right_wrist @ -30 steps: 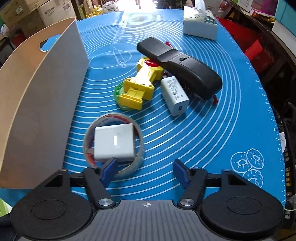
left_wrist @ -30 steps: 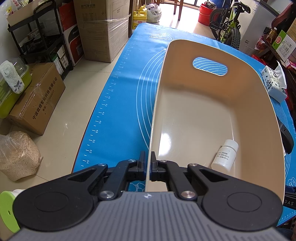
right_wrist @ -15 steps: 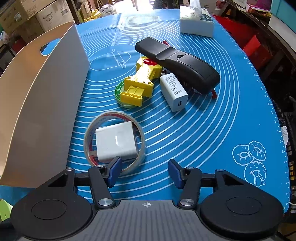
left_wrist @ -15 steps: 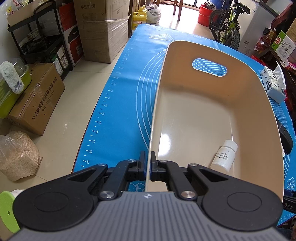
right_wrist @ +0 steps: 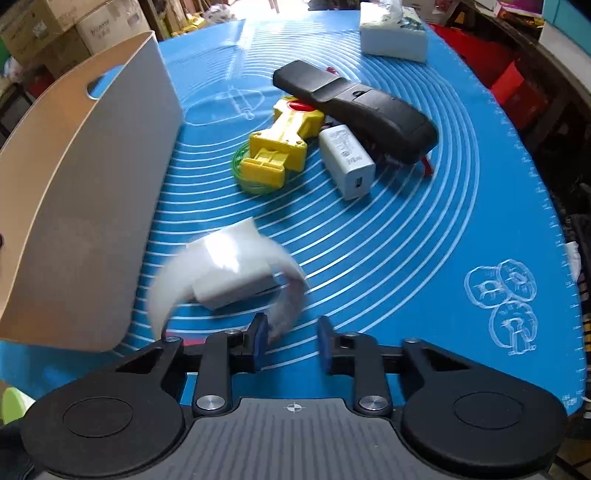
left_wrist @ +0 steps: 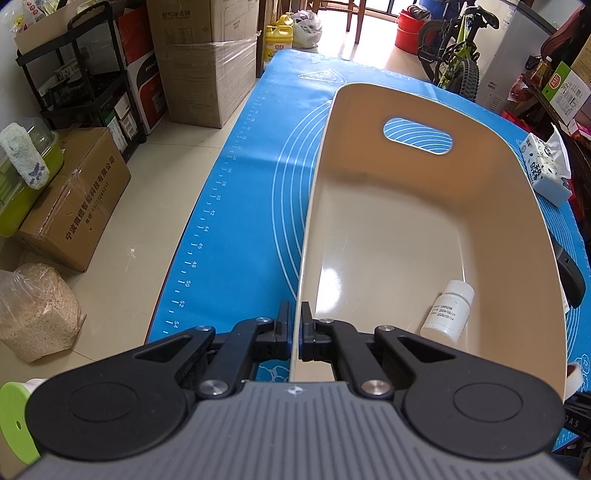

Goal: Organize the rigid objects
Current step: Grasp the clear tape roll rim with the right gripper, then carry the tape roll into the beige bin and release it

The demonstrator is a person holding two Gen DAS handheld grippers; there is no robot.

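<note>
Cardboard boxes (left_wrist: pixel 210 62), a black shelf rack (left_wrist: pixel 85 85) and a bicycle (left_wrist: pixel 458 51) ring the table, which we see covered by a blue baking mat (right_wrist: pixel 424 236). Our left gripper (left_wrist: pixel 296 328) is clamped tight on the near rim of the beige bin (left_wrist: pixel 388 229), one pad on each side of the thin wall. Inside the bin a small white bottle (left_wrist: pixel 448 311) lies against the right wall. Our right gripper (right_wrist: pixel 291 341) is closing; the blurred ring of clear tape (right_wrist: pixel 177 280) reaches between its blue pads, near the left one, and we cannot tell whether they press on it. A white square adapter (right_wrist: pixel 232 273) sits tilted inside that ring. Further up the mat lie a yellow toy (right_wrist: pixel 284 142) resting on a green ring (right_wrist: pixel 243 177), a white charger (right_wrist: pixel 347 160) just beside it, a black handset (right_wrist: pixel 354 107), and a tissue pack (right_wrist: pixel 393 33) at the far end.
</note>
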